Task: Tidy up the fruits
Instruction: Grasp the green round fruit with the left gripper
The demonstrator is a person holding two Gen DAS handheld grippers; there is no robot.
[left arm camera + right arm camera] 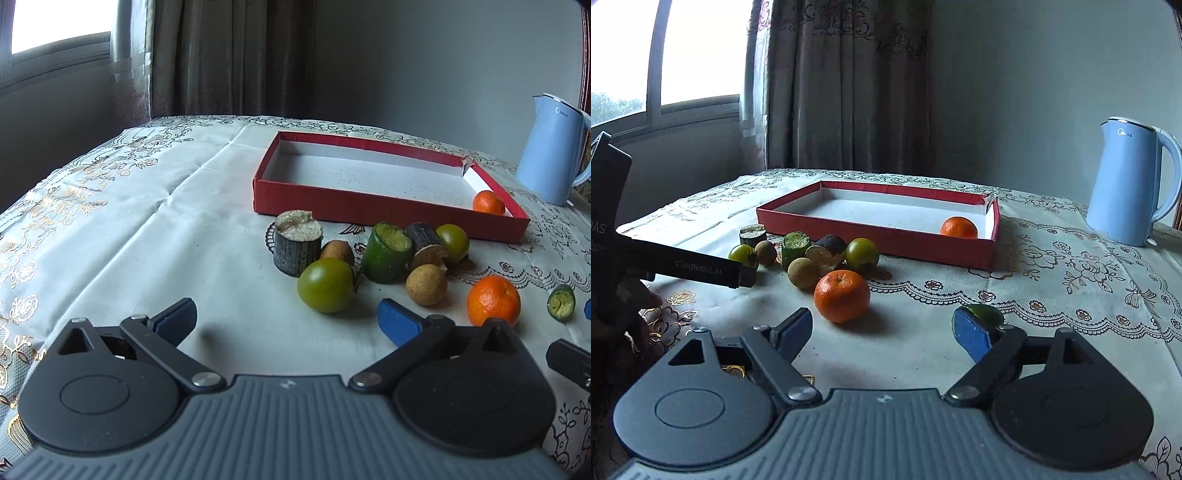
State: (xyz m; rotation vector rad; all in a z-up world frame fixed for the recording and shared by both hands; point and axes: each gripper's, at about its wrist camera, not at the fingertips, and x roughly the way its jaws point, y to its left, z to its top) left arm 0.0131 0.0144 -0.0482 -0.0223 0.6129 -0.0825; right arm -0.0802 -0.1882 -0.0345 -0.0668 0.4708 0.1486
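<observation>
A shallow red box (388, 206) (871, 240) holds one orange (488, 202) (959, 227) in its right near corner. In front of it lie a loose orange (493, 301) (842, 295), green tomatoes (327, 284) (862, 252), brown round fruits (426, 284) (801, 272), a green cut cylinder (386, 253) (794, 247) and dark cut stalk pieces (297, 245) (827, 249). My left gripper (288, 318) is open, just short of the near tomato. My right gripper (884, 328) is open with nothing between its fingers, the loose orange just ahead. A small green cut piece (561, 304) (984, 313) sits behind its right fingertip.
A light blue kettle (550, 155) (1126, 184) stands at the back right on the embroidered tablecloth (129, 229) (1071, 288). The left gripper's black body (698, 269) reaches in from the left in the right wrist view. Curtains and a window lie behind the table.
</observation>
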